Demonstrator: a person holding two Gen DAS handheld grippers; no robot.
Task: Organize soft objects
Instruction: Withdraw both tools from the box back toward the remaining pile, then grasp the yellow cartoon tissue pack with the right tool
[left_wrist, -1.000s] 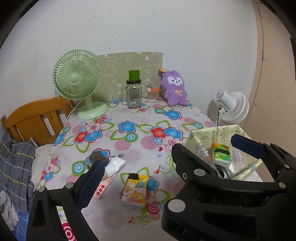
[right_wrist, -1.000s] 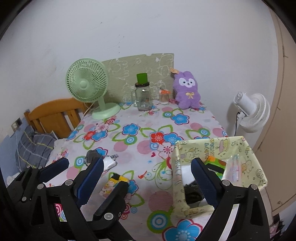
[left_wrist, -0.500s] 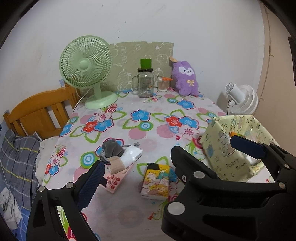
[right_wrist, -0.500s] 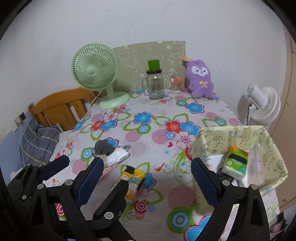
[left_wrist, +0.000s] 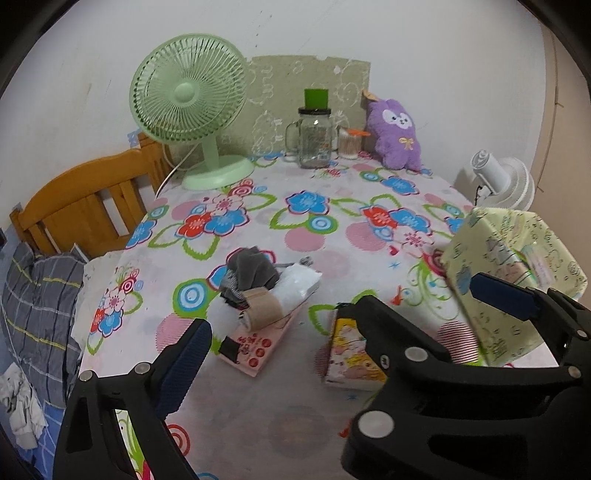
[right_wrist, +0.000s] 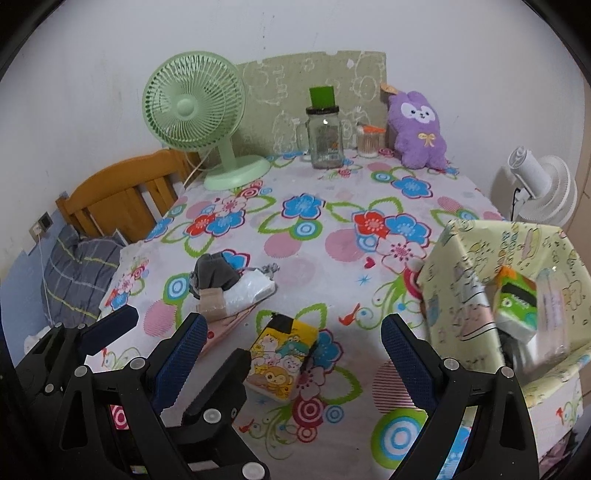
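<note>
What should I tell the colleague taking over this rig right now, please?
Left gripper: open, empty, hovering over the near table edge.
Right gripper: open, empty, above the yellow cartoon tissue pack.
Storage box at the table's right side already holds a green tissue pack.
Left to do: the yellow pack, and the pile beside it: grey cloth, white packet, tan roll, pink packet.
Purple plush sits at the back, untouched.

home bedroom: wooden bed frame (left_wrist: 85, 210), floral table (left_wrist: 280, 229)
</note>
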